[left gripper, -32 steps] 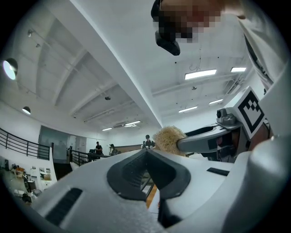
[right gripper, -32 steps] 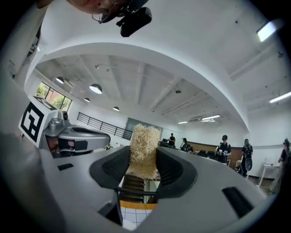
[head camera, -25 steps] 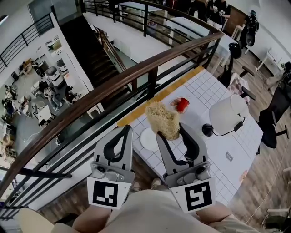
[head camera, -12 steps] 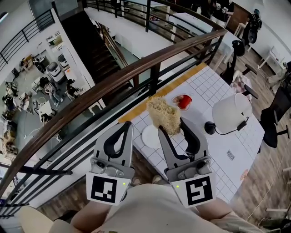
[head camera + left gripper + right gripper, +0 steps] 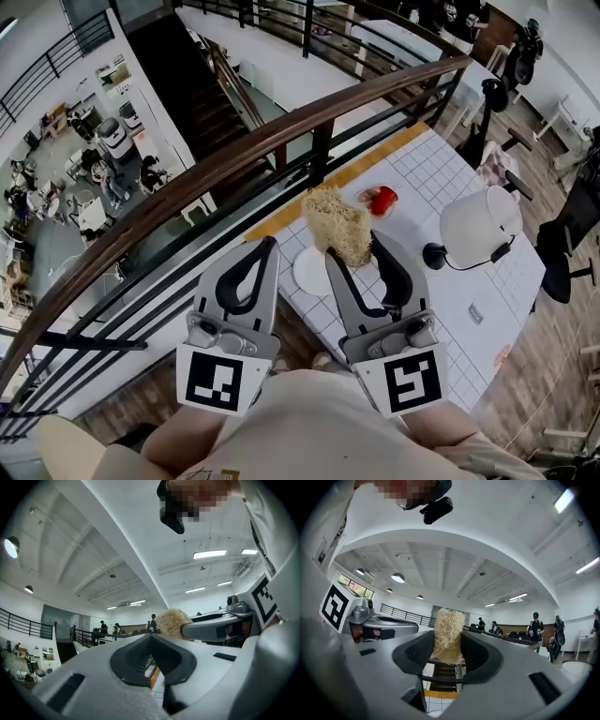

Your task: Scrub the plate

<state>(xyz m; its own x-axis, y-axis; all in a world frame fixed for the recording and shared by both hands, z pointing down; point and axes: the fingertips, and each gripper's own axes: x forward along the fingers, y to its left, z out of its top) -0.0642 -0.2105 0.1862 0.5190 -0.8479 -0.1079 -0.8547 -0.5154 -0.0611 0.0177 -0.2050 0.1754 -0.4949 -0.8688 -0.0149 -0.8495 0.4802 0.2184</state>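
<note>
White plate (image 5: 307, 275) on the tabletop (image 5: 441, 305), at the near edge. At its 1 o'clock, fibrous scrubber (image 5: 336, 225), clamped in the right hand-held gripper (image 5: 354, 251). At 9 o'clock, left hand-held gripper (image 5: 264, 248), jaws together, empty.

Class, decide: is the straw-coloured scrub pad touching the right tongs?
Touching. The right gripper view shows the scrub pad pinched between both jaws of the right tongs, pressed against each inner face with no gap.
</note>
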